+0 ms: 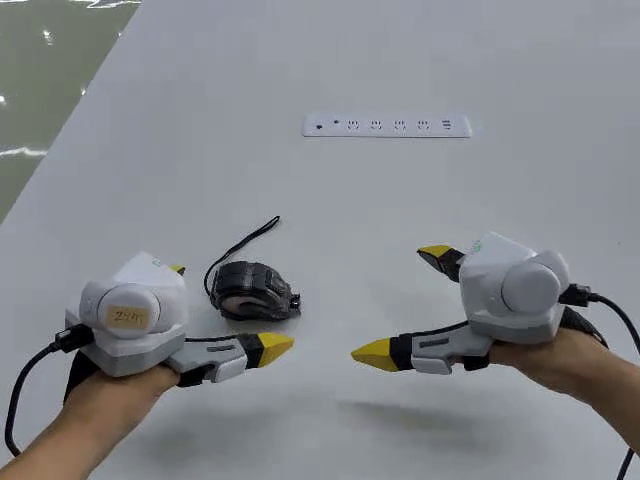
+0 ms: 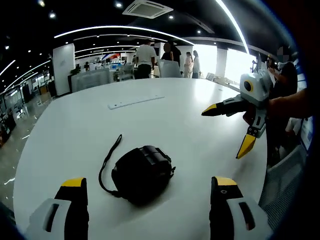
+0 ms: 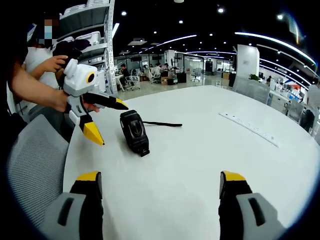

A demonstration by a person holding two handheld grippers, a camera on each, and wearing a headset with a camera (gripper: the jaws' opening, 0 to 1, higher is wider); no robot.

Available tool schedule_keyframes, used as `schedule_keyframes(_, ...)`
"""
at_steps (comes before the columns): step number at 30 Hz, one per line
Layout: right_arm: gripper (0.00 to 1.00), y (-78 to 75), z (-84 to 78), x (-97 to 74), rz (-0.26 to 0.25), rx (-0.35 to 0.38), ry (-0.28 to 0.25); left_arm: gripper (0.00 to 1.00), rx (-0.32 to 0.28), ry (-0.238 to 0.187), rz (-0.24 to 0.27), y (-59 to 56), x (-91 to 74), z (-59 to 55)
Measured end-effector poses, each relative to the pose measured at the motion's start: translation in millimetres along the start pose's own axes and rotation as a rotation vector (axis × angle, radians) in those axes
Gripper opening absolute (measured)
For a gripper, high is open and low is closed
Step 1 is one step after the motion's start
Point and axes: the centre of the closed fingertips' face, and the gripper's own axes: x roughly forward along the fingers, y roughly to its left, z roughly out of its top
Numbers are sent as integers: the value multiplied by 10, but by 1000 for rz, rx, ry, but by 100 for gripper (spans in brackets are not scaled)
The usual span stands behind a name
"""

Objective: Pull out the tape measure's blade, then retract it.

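We stood in an open office.
We saw desks, ceiling light strips and a white table.

White-grey left gripper and right gripper, yellow-tipped jaws (black cables)

On table, tape measure before power strip

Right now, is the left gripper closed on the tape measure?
No, the jaws of the left gripper stand wide apart, and the black tape measure lies untouched on the white table ahead of them.
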Motion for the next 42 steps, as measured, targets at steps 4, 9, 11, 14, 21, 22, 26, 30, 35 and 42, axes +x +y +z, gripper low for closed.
schedule_keyframes(4,100,-25,-68,-142,-33,19,-5,100,17,-17,-32,-41,-81,21)
schedule_keyframes(9,100,-13,-116,-294,-62,18,-6,100,51,-41,-63,-53,-144,48)
schedule_keyframes(11,100,-14,-132,-347,-74,23,-9,100,58,-50,-75,-65,-184,55)
schedule_keyframes(14,100,0,-128,-415,-88,32,-24,100,61,-56,-80,-53,-242,44)
schedule_keyframes(21,100,83,-142,-533,-82,33,-40,100,76,-74,-103,-56,-423,5)
schedule_keyframes(22,100,85,-154,-543,-84,37,-36,100,76,-77,-103,-58,-446,11)
schedule_keyframes(26,100,112,-144,-596,-75,39,-50,100,77,-95,-119,-87,-496,16)
schedule_keyframes(30,100,100,-149,-621,-85,49,-53,100,76,-106,-136,-154,-510,22)
schedule_keyframes(35,100,105,-142,-627,-90,57,-52,100,75,-105,-139,-218,-478,47)
schedule_keyframes(42,100,96,-107,-634,-92,61,-60,100,93,-116,-146,-251,-456,156)
